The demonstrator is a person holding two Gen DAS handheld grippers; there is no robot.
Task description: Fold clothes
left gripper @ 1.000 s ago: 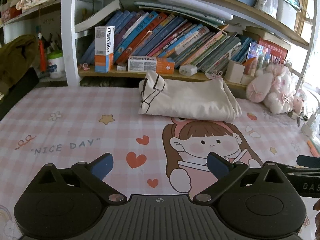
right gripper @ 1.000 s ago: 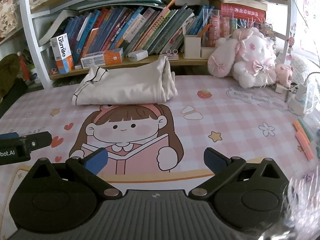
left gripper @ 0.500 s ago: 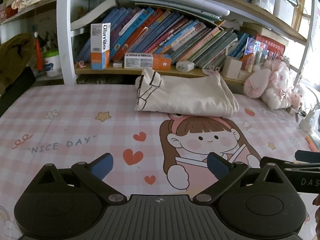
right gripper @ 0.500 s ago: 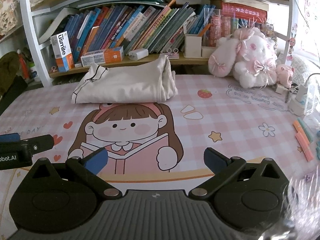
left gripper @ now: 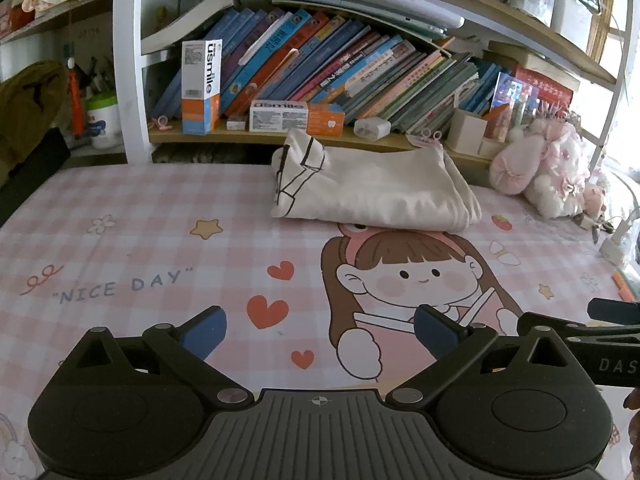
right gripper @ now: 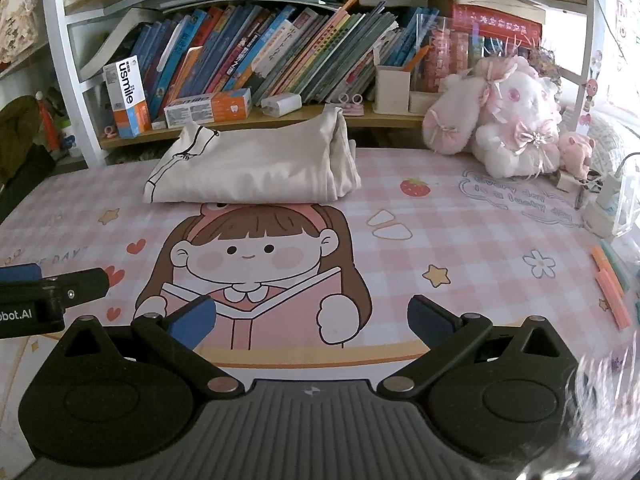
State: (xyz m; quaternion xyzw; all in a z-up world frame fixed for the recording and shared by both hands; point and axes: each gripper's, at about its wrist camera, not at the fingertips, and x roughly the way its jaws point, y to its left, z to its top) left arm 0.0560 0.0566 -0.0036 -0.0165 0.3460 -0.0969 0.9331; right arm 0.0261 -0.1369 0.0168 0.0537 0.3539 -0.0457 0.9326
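Note:
A cream garment (left gripper: 372, 190) with dark trim lies folded in a compact bundle at the far side of the pink checked mat (left gripper: 140, 240), just in front of the bookshelf. In the right wrist view the same garment (right gripper: 256, 168) sits beyond the cartoon girl print. My left gripper (left gripper: 320, 330) hovers over the near part of the mat, open, with nothing between its blue pads. My right gripper (right gripper: 312, 318) is open too, over the printed book, well short of the garment. Each gripper's side shows at the edge of the other's view.
A bookshelf (left gripper: 320, 136) with leaning books and boxes runs along the back. A pink plush toy (right gripper: 508, 128) sits at the back right. Charger and cables (right gripper: 608, 200) and pastel pens (right gripper: 612, 284) lie at the right edge. A dark chair (left gripper: 24, 168) stands left.
Both grippers stay open. The left view has drifted slightly, so the folded garment sits a little lower and more left in frame; the garment itself has not moved.

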